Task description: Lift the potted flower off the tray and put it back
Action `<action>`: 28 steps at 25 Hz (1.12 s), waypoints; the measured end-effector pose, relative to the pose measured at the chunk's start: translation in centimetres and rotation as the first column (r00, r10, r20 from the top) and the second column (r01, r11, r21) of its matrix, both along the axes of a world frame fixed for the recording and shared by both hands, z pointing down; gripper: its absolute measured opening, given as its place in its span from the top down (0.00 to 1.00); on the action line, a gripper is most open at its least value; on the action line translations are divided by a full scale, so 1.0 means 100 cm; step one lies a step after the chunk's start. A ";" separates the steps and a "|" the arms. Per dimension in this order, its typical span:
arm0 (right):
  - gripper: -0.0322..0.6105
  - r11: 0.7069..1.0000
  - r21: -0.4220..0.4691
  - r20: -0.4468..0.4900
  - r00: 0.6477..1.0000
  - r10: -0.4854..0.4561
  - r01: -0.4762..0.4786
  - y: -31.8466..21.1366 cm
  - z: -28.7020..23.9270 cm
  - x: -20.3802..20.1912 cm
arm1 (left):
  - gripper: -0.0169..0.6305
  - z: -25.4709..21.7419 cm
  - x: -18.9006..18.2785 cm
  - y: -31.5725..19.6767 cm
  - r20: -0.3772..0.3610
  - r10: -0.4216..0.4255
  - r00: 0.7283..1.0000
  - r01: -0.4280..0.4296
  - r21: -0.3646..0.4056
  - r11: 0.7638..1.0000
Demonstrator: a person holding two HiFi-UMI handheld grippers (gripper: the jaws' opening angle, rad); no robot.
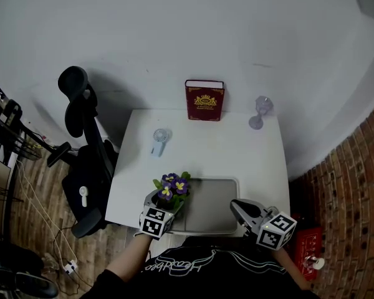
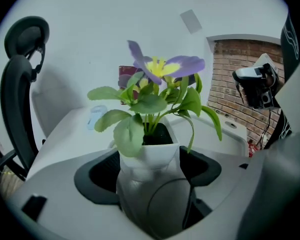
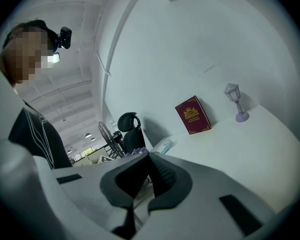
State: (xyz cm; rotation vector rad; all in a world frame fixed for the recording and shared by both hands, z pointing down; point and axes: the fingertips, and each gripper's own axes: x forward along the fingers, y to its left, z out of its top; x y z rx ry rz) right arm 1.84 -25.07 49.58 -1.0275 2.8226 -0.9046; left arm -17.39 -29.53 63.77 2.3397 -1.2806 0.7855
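The table (image 1: 199,148) is white, with a chair (image 1: 84,154) off its left edge and a wall behind its far edge. The grey tray (image 1: 221,195) lies at the near edge, about the middle.

The pot (image 2: 150,169) is at the tray's near left corner. My left gripper (image 1: 167,203) has its jaws set wide around it, the pads on the pot's two sides. I can't tell whether the base rests on the tray or hangs just above it.

I judge the pot light and stiff, but its white wall looks smooth and may slip, so the grip belongs low on the body, under the rim. The leaves and petals are soft and would crush, so I keep the pads clear of them and the pot upright.

My right gripper (image 1: 240,209) is closed on nothing and hangs over the tray's near right corner.

Most of the tray is bare, so there is room to set down. A book (image 1: 204,101) and lamp (image 1: 259,112) stand at the far edge and a fan (image 1: 159,141) lies mid-left, all well apart from the tray.
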 end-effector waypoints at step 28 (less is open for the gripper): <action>0.95 0.973 0.136 0.054 0.979 -0.197 0.189 0.138 -0.048 -0.007 | 0.83 -0.186 0.072 0.167 -0.429 0.047 0.902 0.025 0.162 0.986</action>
